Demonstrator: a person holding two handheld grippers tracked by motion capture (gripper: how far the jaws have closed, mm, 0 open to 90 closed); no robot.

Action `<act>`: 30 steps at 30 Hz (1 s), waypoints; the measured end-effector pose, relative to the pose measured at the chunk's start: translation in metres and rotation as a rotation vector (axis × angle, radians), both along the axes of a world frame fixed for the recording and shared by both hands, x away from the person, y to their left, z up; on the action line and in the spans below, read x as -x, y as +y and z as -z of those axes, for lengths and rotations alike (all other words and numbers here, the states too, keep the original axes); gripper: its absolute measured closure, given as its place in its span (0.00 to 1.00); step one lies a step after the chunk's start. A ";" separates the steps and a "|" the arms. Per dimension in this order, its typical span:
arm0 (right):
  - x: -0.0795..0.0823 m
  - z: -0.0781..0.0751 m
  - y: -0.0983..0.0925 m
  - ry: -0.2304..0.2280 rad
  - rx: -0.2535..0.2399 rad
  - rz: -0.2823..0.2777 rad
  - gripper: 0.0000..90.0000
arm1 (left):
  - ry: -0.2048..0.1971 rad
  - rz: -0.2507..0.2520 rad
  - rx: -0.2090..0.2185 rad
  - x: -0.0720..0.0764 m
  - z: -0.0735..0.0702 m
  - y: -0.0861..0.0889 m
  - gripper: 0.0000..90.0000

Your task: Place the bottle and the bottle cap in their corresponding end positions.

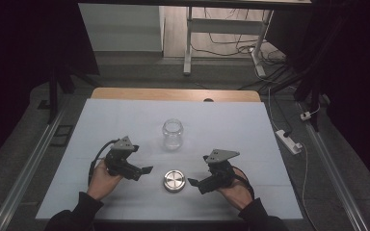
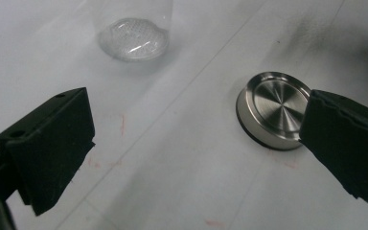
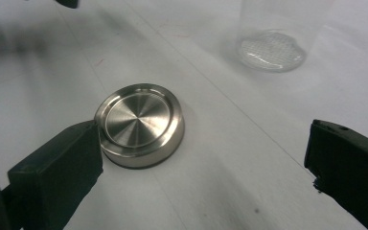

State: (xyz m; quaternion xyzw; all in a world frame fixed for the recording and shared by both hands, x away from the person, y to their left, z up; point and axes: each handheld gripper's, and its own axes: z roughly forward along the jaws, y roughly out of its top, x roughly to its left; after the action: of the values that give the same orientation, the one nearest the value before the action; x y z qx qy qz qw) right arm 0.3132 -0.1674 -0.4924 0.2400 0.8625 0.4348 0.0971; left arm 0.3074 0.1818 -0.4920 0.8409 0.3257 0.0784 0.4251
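A round brushed-metal lid (image 1: 174, 181) lies flat on the white table cover (image 1: 231, 130) near the front, between my two grippers. Behind it stands an empty clear glass jar (image 1: 172, 134), upright and uncapped. My left gripper (image 1: 147, 171) is just left of the lid and open. In the left gripper view its jaws (image 2: 196, 148) stand wide apart, with the lid (image 2: 270, 108) by the right jaw and the jar (image 2: 133, 38) beyond. My right gripper (image 1: 192, 183) sits right of the lid, open and empty (image 3: 201, 167). The lid (image 3: 139, 122) lies by its left jaw, and the jar (image 3: 270, 48) stands farther off.
A wooden table edge (image 1: 173, 94) shows past the far side of the cover. On the floor to the right lie a white power strip (image 1: 289, 141) and cables. A white desk frame (image 1: 188, 43) stands beyond the table.
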 end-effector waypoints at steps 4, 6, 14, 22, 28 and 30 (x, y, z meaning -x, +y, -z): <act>0.003 -0.002 -0.009 -0.007 0.001 0.020 0.00 | -0.003 -0.015 -0.012 0.014 0.001 0.008 0.00; 0.005 -0.002 -0.014 -0.008 0.004 0.032 0.00 | -0.005 -0.023 -0.015 0.021 0.002 0.014 0.00; 0.012 -0.004 -0.037 -0.011 0.009 0.095 0.00 | -0.003 -0.080 0.011 0.049 0.005 0.038 0.00; 0.020 -0.005 -0.066 -0.011 0.003 0.176 0.00 | 0.017 -0.145 0.026 0.077 0.012 0.063 0.00; 0.027 -0.005 -0.086 -0.013 -0.008 0.237 0.00 | 0.020 -0.196 0.032 0.094 0.015 0.081 0.00; 0.030 -0.005 -0.092 -0.012 -0.009 0.253 0.00 | 0.025 -0.212 0.035 0.100 0.017 0.086 0.00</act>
State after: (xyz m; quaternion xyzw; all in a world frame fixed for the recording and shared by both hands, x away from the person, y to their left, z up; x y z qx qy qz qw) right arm 0.2837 -0.2596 -0.4878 0.3449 0.8227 0.4243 0.1553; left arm 0.2079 0.2675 -0.5092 0.7949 0.4194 0.1069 0.4252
